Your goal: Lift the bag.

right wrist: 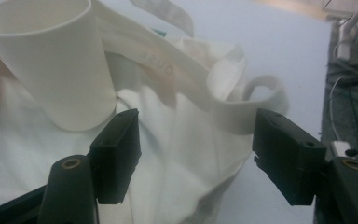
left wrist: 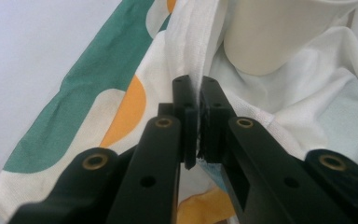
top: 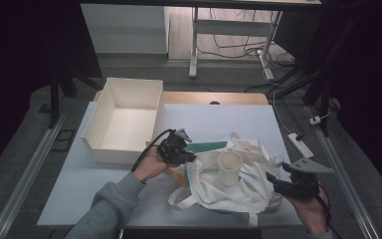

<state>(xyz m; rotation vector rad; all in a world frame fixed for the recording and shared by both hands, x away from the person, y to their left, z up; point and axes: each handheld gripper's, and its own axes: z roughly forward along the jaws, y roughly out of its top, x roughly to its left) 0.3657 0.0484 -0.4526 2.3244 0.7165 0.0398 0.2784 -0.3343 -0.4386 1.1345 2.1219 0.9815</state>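
Observation:
A white cloth tote bag (top: 252,185) with green and orange patches lies crumpled on the white table (top: 99,186). A white paper cup (top: 229,168) stands upright on top of it. My left gripper (top: 191,157) is at the bag's left side. In the left gripper view it (left wrist: 196,86) is shut on a raised fold of the bag (left wrist: 121,102), with the cup (left wrist: 270,37) just behind. My right gripper (top: 273,181) is at the bag's right edge. In the right gripper view it (right wrist: 196,135) stands open with bag cloth (right wrist: 182,154) between its jaws and the cup (right wrist: 51,60) at upper left.
An open white box (top: 124,119) stands at the table's back left, close behind my left hand. A power strip (top: 300,145) lies on the floor past the table's right edge. A bag handle (right wrist: 265,88) loops out at the right.

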